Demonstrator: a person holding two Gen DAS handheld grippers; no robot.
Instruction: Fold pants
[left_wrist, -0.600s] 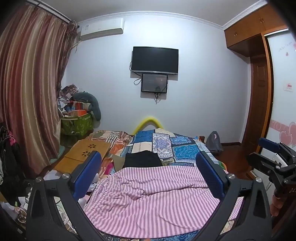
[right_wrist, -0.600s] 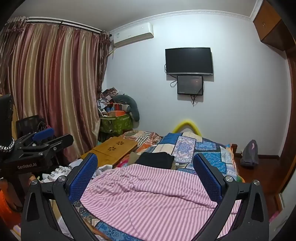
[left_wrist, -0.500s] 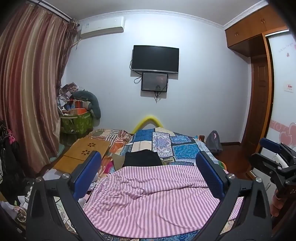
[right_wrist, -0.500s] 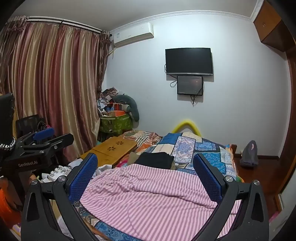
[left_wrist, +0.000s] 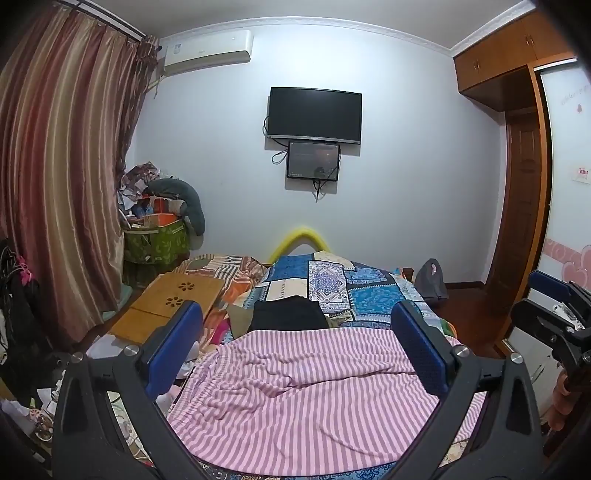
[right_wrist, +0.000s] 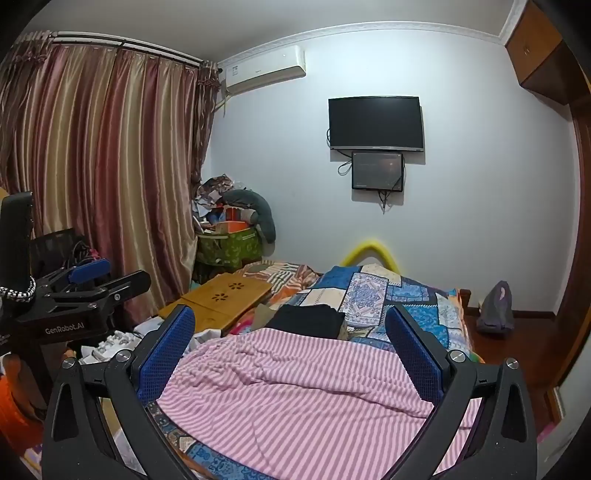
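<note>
Pink-and-white striped pants (left_wrist: 306, 398) lie spread and wrinkled on the near end of the bed; they also show in the right wrist view (right_wrist: 314, 391). My left gripper (left_wrist: 295, 339) is open and empty, held above the pants. My right gripper (right_wrist: 291, 339) is open and empty above the pants too. The right gripper shows at the right edge of the left wrist view (left_wrist: 554, 317). The left gripper shows at the left edge of the right wrist view (right_wrist: 85, 288).
A folded black garment (left_wrist: 288, 314) lies beyond the pants on the blue patchwork quilt (left_wrist: 369, 291). A wooden lap table (left_wrist: 173, 302) sits left of the bed. A cluttered green box (left_wrist: 155, 240), curtains and a wardrobe (left_wrist: 524, 206) line the walls.
Both views have shifted very slightly; the left gripper has tilted up a touch. The pants have not moved.
</note>
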